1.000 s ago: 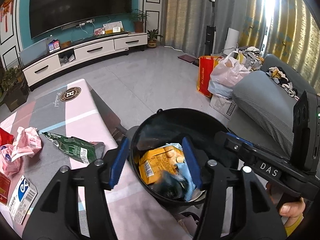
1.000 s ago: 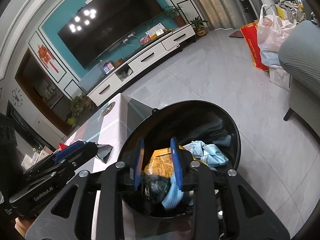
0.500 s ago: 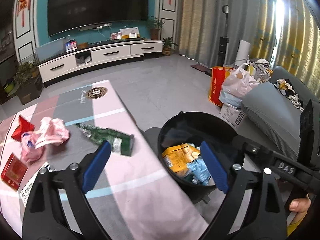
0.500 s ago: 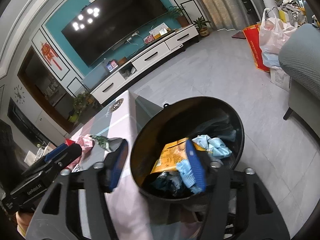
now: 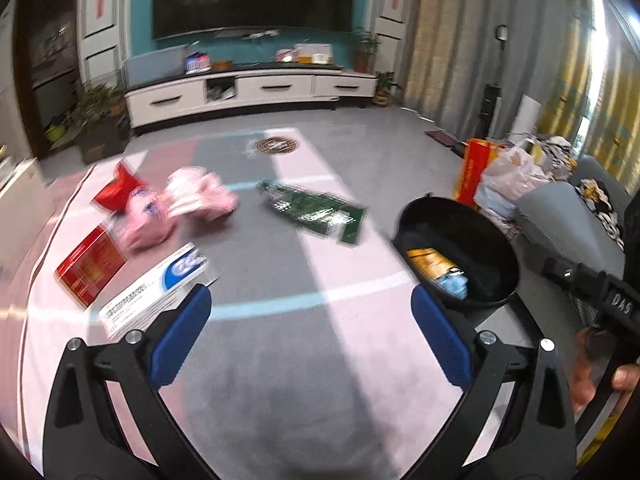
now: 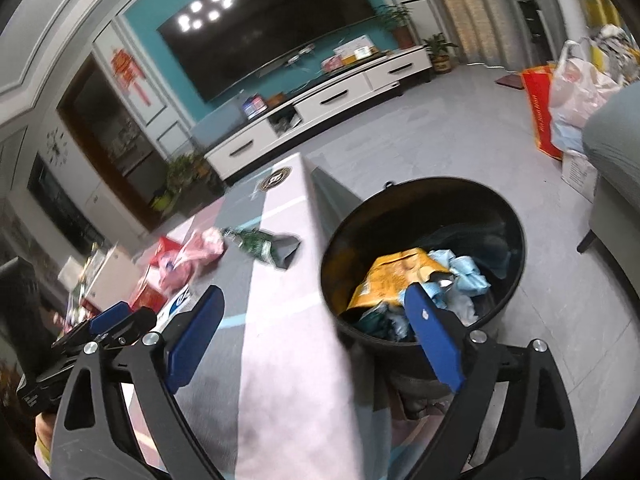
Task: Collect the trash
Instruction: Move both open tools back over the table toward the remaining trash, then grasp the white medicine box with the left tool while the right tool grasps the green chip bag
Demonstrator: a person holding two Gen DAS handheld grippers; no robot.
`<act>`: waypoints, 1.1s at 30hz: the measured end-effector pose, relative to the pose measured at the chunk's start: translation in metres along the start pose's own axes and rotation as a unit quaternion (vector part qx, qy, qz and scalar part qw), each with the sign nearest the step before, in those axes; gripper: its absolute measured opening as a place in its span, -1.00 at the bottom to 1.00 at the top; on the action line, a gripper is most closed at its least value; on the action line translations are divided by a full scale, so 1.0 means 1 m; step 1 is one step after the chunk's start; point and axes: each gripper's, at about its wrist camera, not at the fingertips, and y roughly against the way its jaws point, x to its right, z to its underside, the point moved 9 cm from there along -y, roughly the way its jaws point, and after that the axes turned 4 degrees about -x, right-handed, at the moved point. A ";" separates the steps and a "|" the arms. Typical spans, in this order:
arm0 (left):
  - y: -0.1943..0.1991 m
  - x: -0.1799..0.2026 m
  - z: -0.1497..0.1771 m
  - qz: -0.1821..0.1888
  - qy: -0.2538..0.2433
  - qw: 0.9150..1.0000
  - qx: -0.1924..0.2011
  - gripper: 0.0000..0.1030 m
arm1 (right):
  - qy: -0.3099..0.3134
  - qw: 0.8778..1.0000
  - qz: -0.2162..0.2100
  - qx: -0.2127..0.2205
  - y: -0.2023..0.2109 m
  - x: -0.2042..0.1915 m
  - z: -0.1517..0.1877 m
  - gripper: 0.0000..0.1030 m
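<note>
Lying beyond hand-held gripper [image 5: 310,334], green wrapper [image 5: 316,212]

The bin [image 6: 505,216], right of centre in the right wrist view, is glossy black plastic; inside lie a shiny orange foil packet [image 6: 394,276] and crumpled pale blue tissue [image 6: 464,274]. The table [image 5: 304,360] wears a matt, smooth cloth in pink and grey. On it, upper left in the left wrist view, sit wrinkled pink plastic wrappers [image 5: 188,206], a glossy green foil bag [image 5: 320,212], a red card box [image 5: 90,268] and a white paper carton [image 5: 160,292]. The floor [image 6: 460,140] is smooth grey tile.
</note>
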 end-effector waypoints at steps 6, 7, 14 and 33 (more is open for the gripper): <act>0.017 -0.076 0.036 -0.034 0.049 0.998 -0.012 0.93 | 0.046 0.998 -0.009 -0.030 -0.011 -0.034 0.017 0.74; 0.019 -0.092 0.045 -0.042 0.059 0.997 -0.018 0.93 | 0.052 0.998 -0.009 -0.033 -0.013 -0.038 0.018 0.74; 0.026 -0.158 0.099 -0.066 0.104 0.991 -0.055 0.93 | 0.099 0.993 -0.003 -0.069 -0.042 -0.065 0.036 0.74; -0.054 -0.150 0.022 -0.003 -0.020 0.997 -0.081 0.93 | 0.227 0.968 0.053 -0.088 -0.160 -0.098 -0.027 0.74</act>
